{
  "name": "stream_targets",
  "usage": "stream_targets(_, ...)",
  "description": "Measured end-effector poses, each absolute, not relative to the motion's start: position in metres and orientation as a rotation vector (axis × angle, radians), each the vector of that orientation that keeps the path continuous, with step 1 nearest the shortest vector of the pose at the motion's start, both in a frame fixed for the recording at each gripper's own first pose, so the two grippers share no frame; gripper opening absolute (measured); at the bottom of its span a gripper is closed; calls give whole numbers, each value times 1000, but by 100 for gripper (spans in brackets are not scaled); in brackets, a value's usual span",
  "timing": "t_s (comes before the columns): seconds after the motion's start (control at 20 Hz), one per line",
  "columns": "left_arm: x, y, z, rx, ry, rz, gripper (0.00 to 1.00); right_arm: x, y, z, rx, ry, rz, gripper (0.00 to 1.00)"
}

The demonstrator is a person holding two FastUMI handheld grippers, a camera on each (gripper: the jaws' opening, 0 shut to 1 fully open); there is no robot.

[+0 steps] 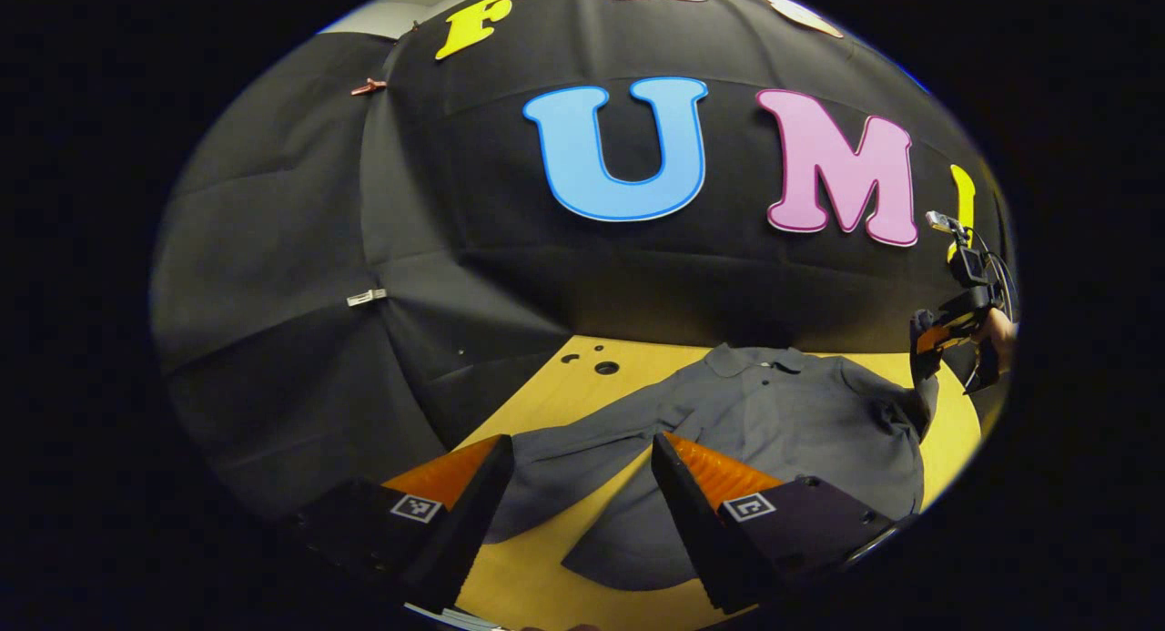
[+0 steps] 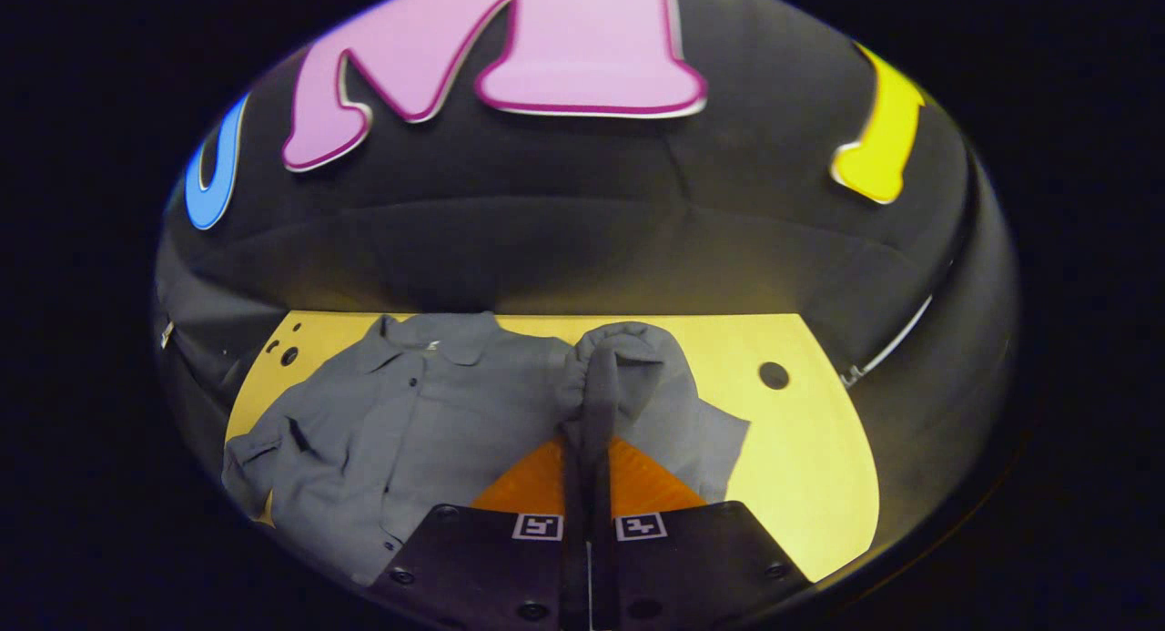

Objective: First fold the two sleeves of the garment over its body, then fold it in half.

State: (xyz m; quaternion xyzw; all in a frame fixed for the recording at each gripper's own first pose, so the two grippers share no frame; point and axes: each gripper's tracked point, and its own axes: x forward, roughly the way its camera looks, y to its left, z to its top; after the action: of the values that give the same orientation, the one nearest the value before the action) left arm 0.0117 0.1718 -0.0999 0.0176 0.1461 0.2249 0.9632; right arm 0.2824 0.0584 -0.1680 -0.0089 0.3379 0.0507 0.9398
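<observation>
A grey button-up shirt lies face up on the yellow table, collar toward the wall. One sleeve stretches flat toward my left gripper, which hovers open just above it with a finger on either side. In the right gripper view the other sleeve is bunched and lifted off the table, with my right gripper shut on its cloth. The shirt body spreads out to its left. The right gripper also appears at the far right of the left gripper view, raising that sleeve.
Black cloth walls close the booth behind and on both sides of the table. Small round holes mark the tabletop near the back left, and another hole lies right of the raised sleeve. Bare table lies beyond the shirt's right side.
</observation>
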Motion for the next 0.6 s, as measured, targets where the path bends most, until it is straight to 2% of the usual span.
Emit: stream_targets(0.6, -18, 233, -130, -24, 381, 610, 96, 303, 291, -206, -76, 709, 383, 6)
